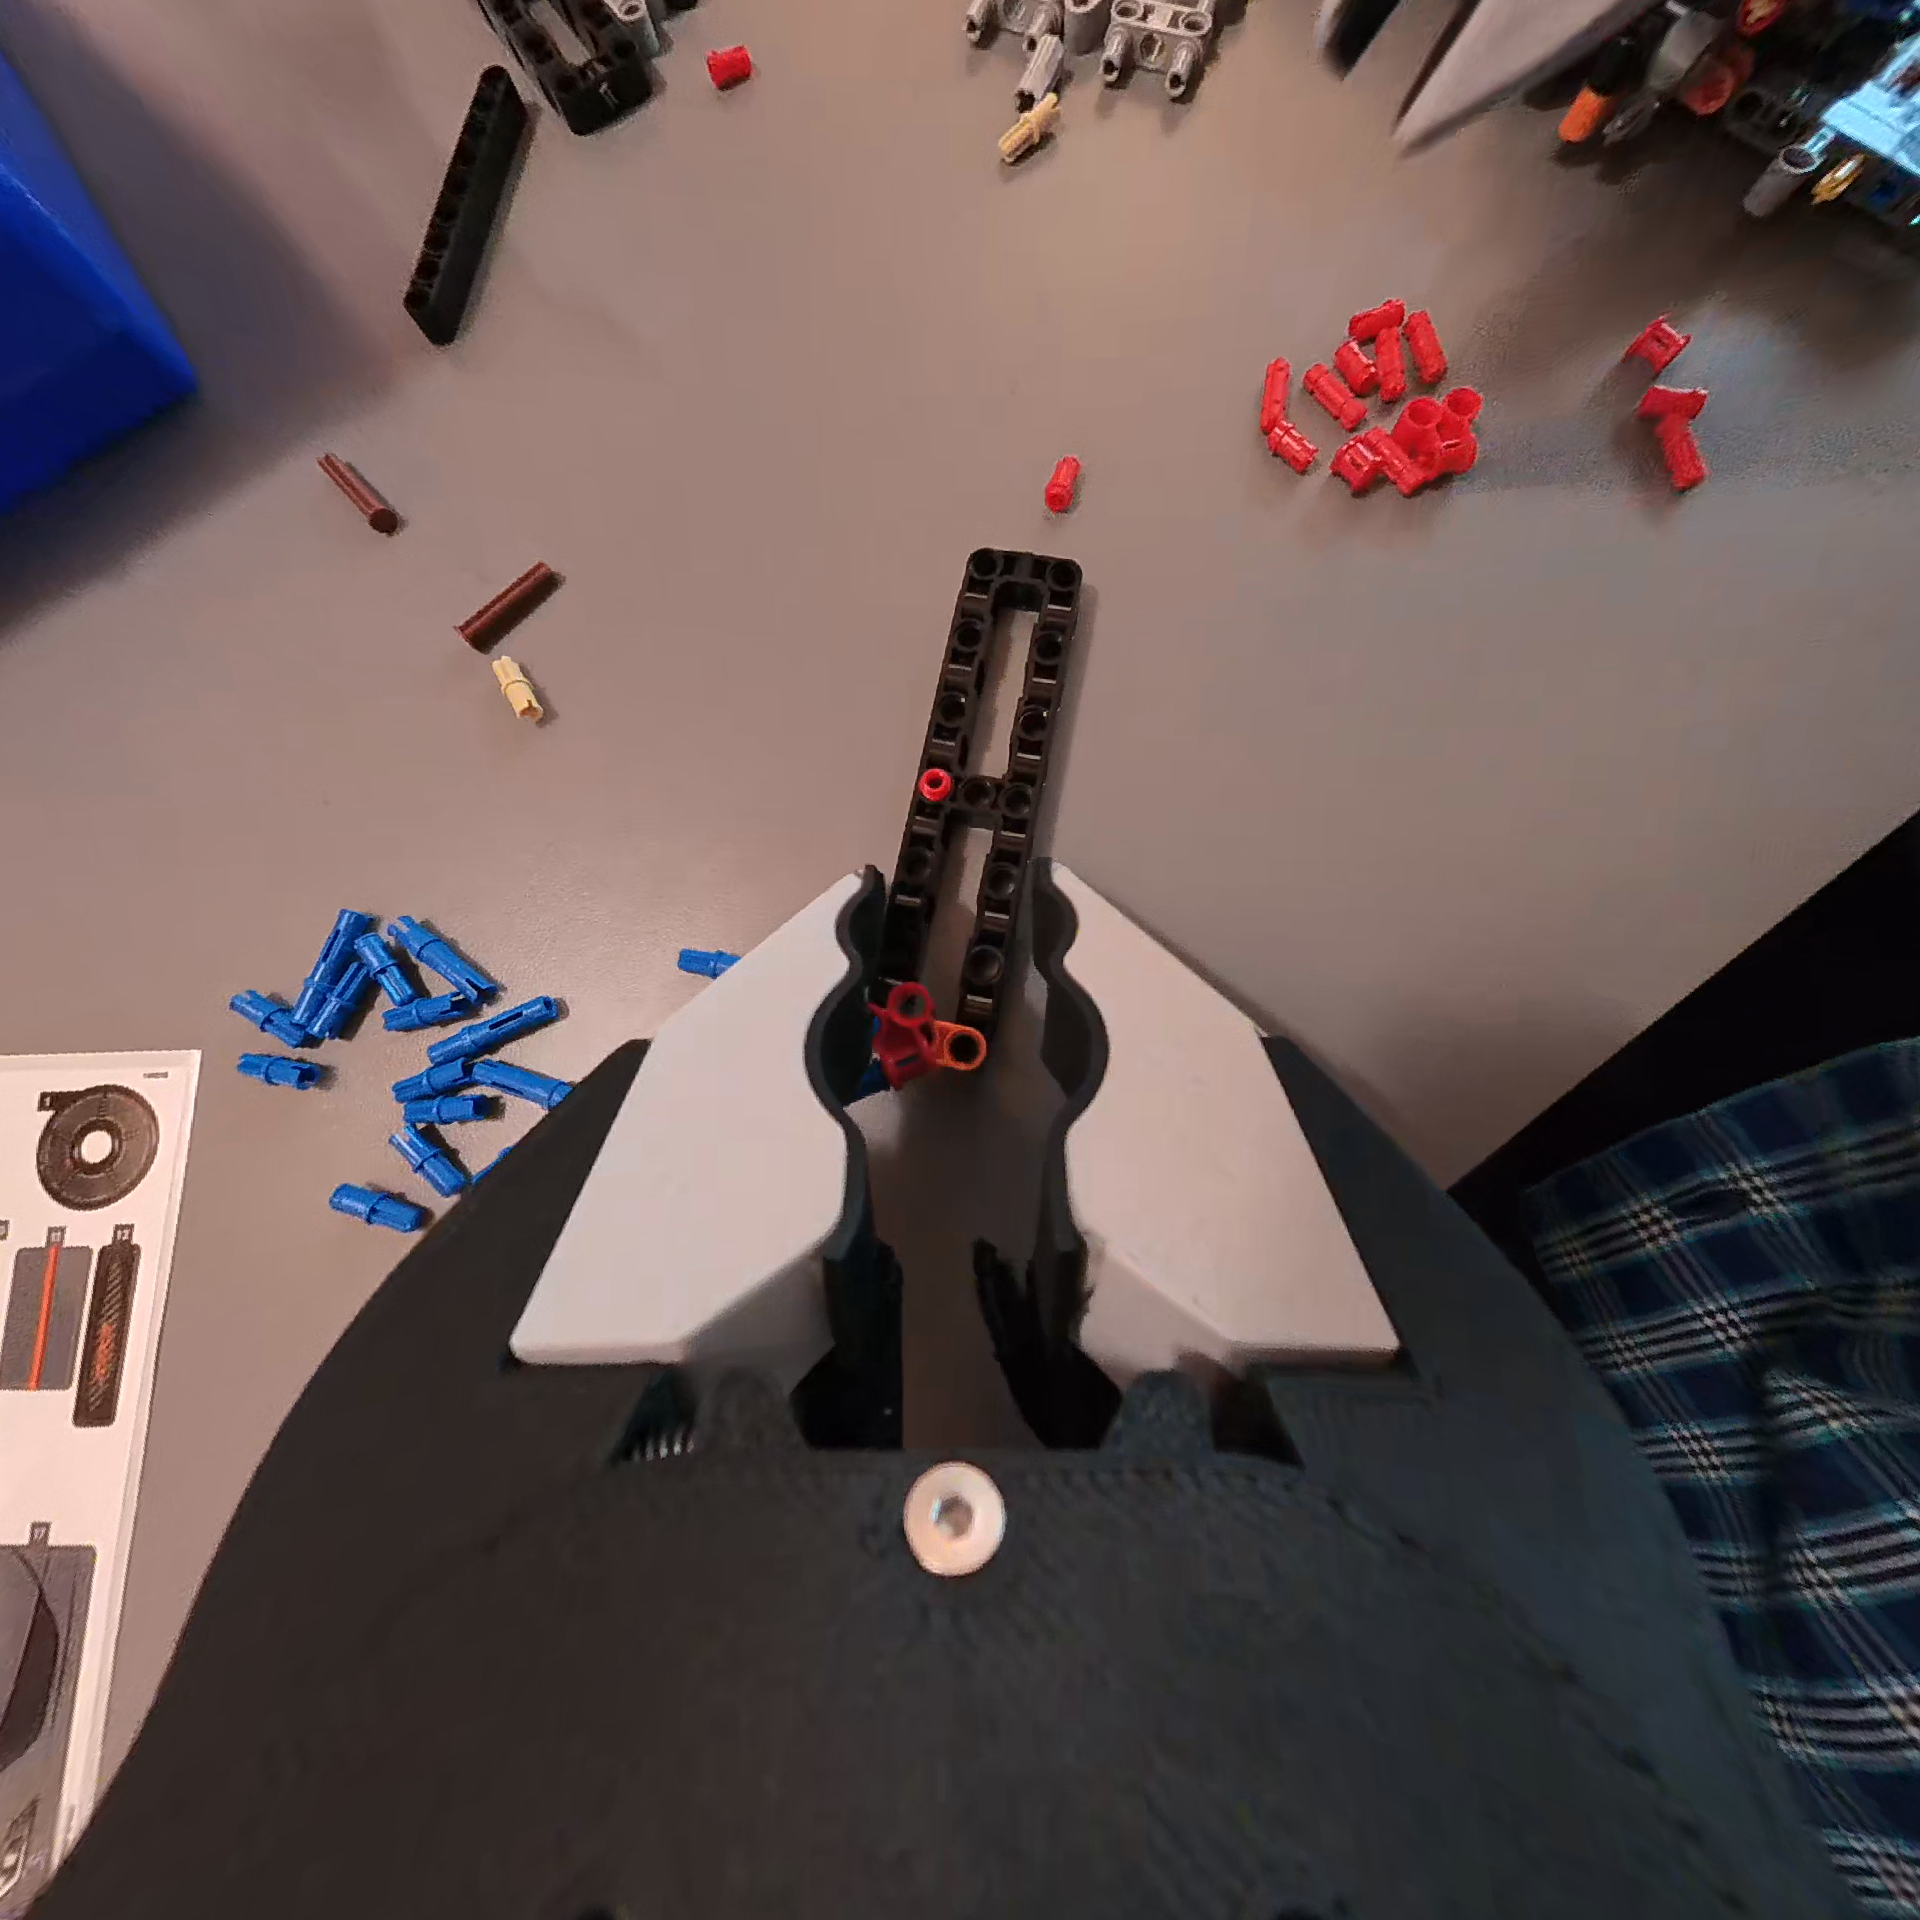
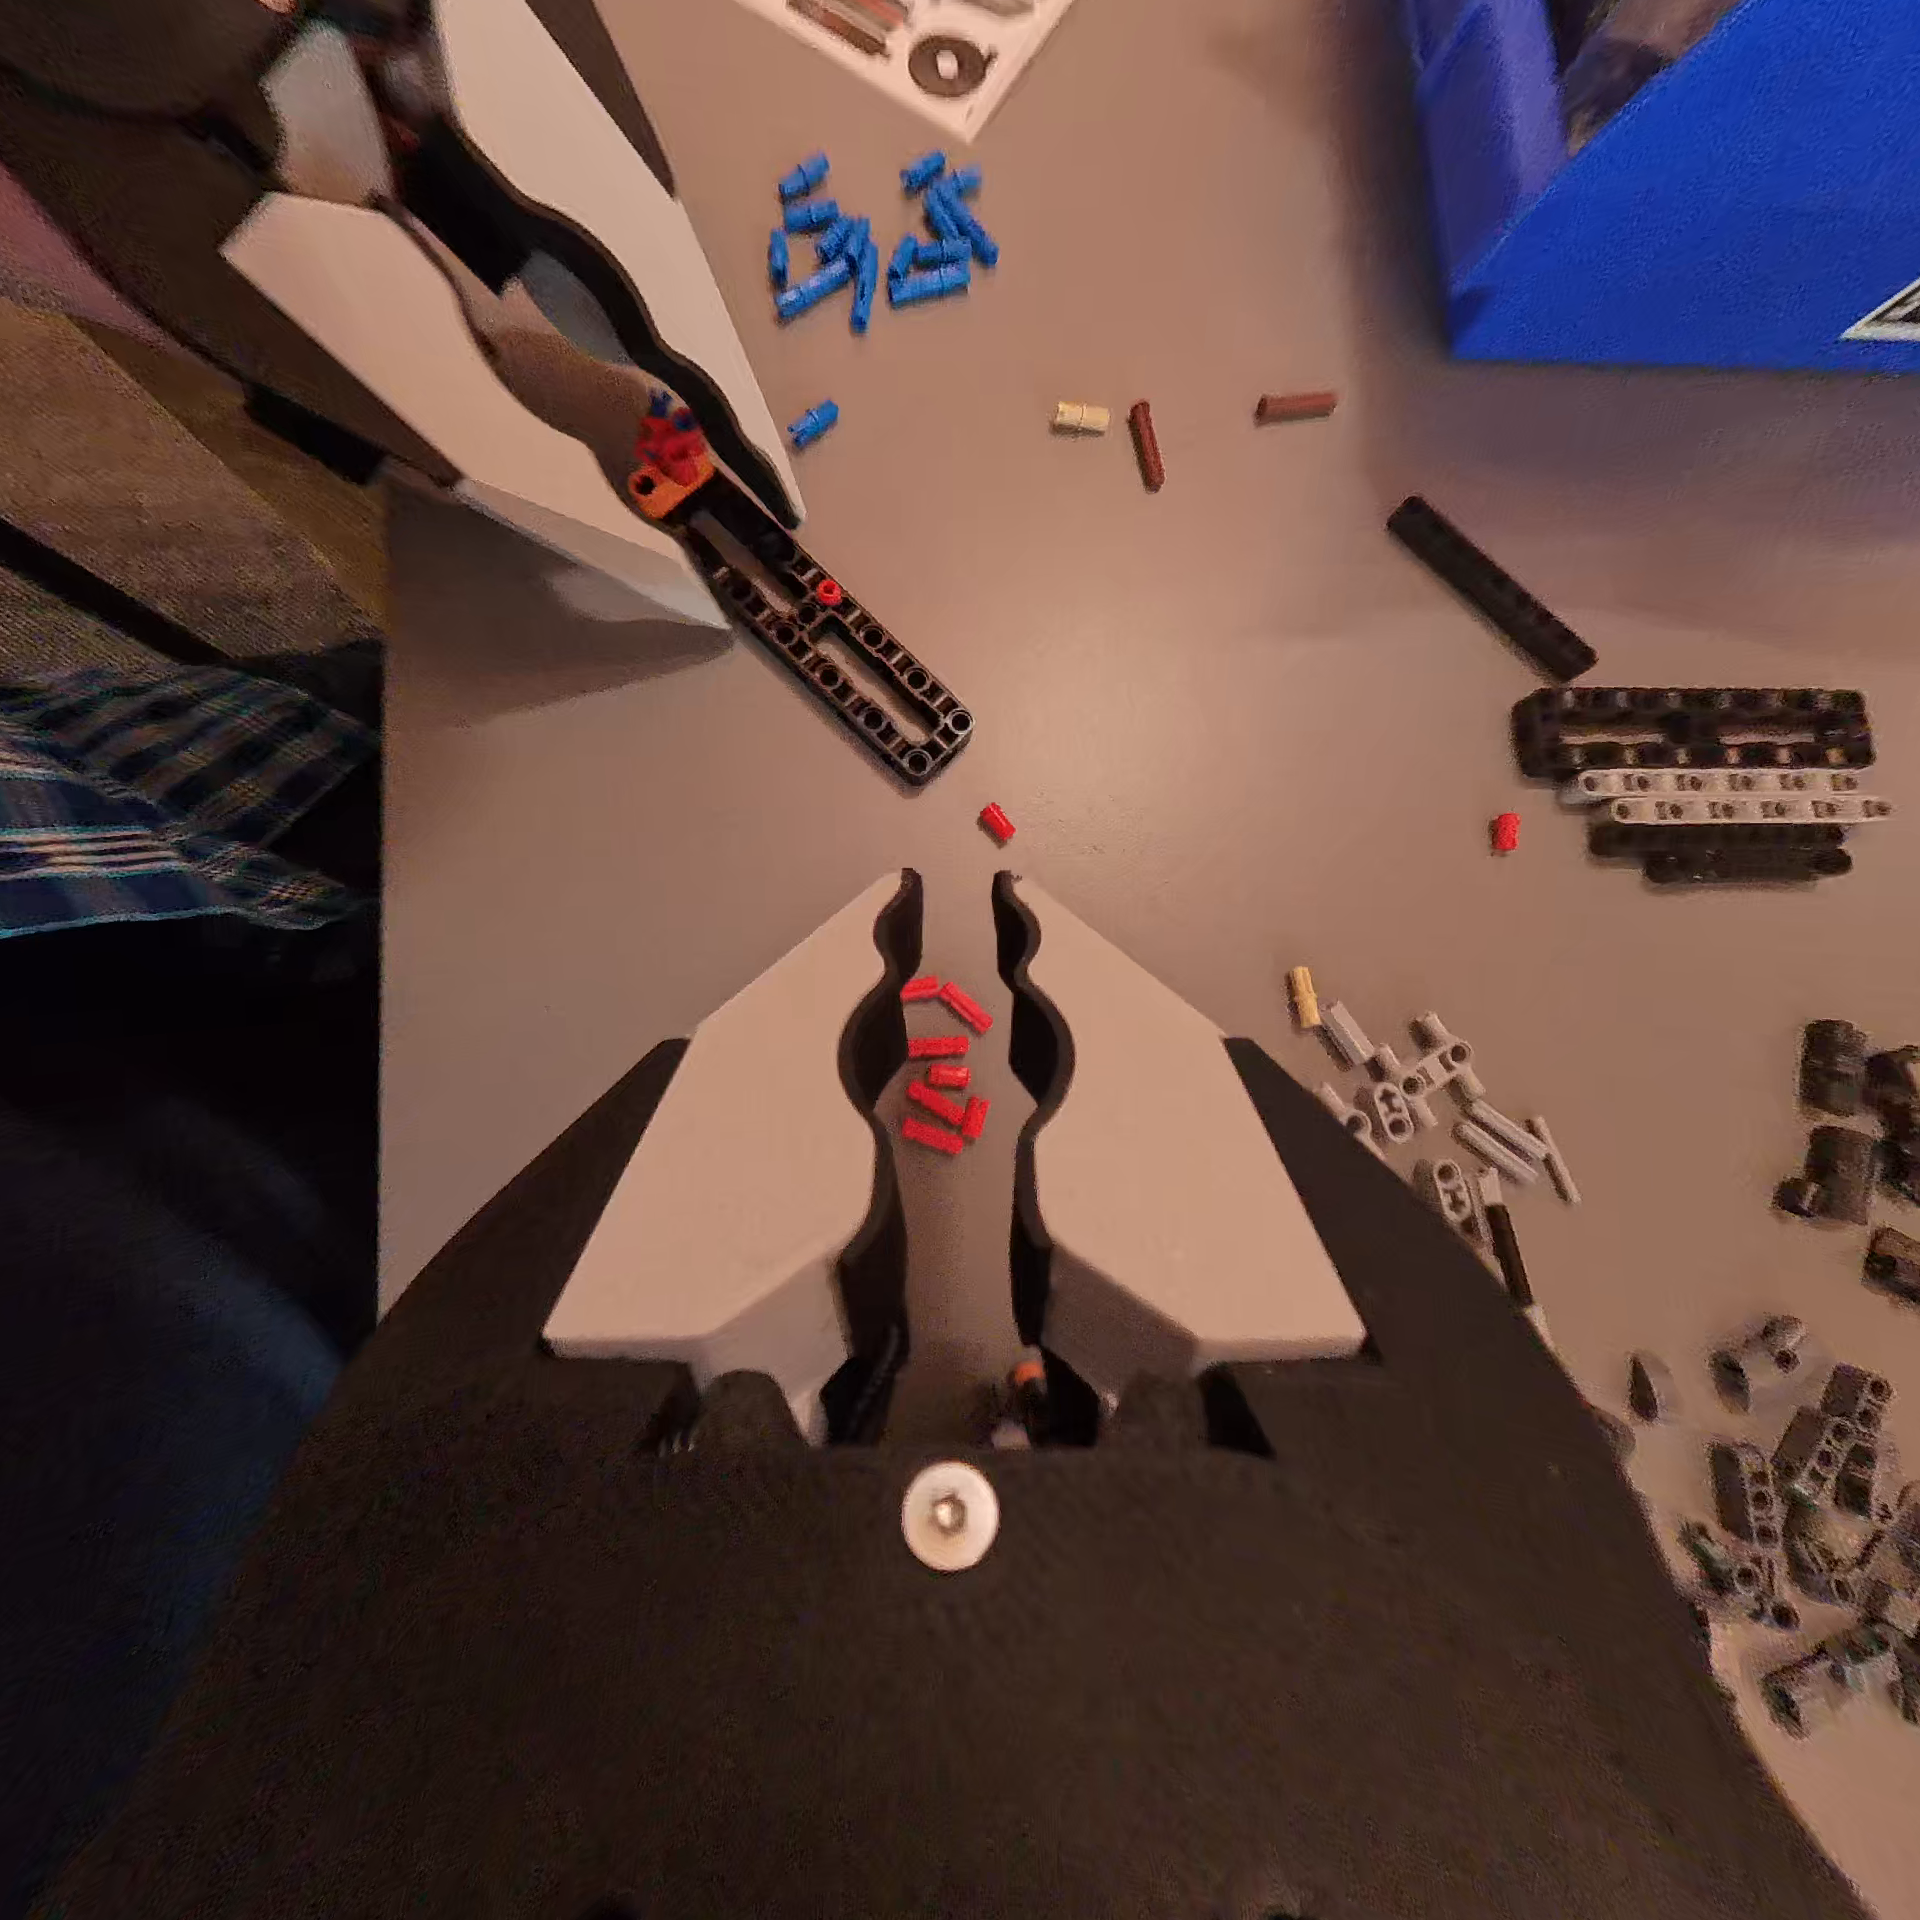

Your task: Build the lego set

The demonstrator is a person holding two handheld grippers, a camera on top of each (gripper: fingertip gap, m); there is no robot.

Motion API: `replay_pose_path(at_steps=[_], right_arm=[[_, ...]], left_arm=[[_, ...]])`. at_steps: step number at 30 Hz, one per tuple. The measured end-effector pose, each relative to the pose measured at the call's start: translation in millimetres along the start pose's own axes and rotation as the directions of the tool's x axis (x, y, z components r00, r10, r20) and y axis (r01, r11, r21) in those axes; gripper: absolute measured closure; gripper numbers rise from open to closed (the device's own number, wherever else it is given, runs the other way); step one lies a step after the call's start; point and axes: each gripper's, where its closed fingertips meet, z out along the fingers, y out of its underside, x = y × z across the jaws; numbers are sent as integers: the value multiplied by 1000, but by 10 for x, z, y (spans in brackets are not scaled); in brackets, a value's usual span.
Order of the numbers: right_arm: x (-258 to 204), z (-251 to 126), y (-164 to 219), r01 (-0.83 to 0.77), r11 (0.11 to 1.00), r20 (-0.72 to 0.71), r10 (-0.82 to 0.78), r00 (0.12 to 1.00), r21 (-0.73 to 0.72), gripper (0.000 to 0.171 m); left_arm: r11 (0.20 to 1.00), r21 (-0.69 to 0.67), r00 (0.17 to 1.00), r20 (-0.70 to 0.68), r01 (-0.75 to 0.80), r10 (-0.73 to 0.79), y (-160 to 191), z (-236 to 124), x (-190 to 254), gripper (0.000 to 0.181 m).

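Left jaws gripping black frame, right jaws empty

Grey table carries blue pins, red pins, brown axles.

Your left gripper points forward and down over the table, near its edge, with its two fingers closed on the near end of the black frame, which juts out past the fingertips. Your right gripper hangs above the table, angled downward, its fingers a narrow gap apart and holding nothing. From the right wrist view, the left gripper reaches in from the upper left.
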Motion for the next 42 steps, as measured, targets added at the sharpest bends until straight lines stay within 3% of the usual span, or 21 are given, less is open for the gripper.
replay_pose_path(at_steps=[1, 17, 22, 34, 42], right_arm=[[1, 82, 12, -2, 1000, 2, 2, 1000, -32, 158], [52, 577, 75, -26, 987, 32, 32, 999, -161, 155], [62, 629, 153, -9, 980, 32, 16, 999, -197, 163], [112, 598, 206, 8, 984, 1, -7, 1000, -179, 170], [147, 393, 81, -79, 996, 7, 79, 997, -49, 170]], left_arm=[[1000, 0, 1000, -1, -3, 3, 5, -2, -1, 153], [997, 80, 998, -62, 19, -14, -3, -45, -25, 149], [996, 84, 998, -64, 18, -13, -1, -49, -28, 150], [995, 98, 999, -38, 0, 4, -61, -66, -26, 151], [981, 190, 1000, 12, -25, 23, -300, -154, -19, 146]])
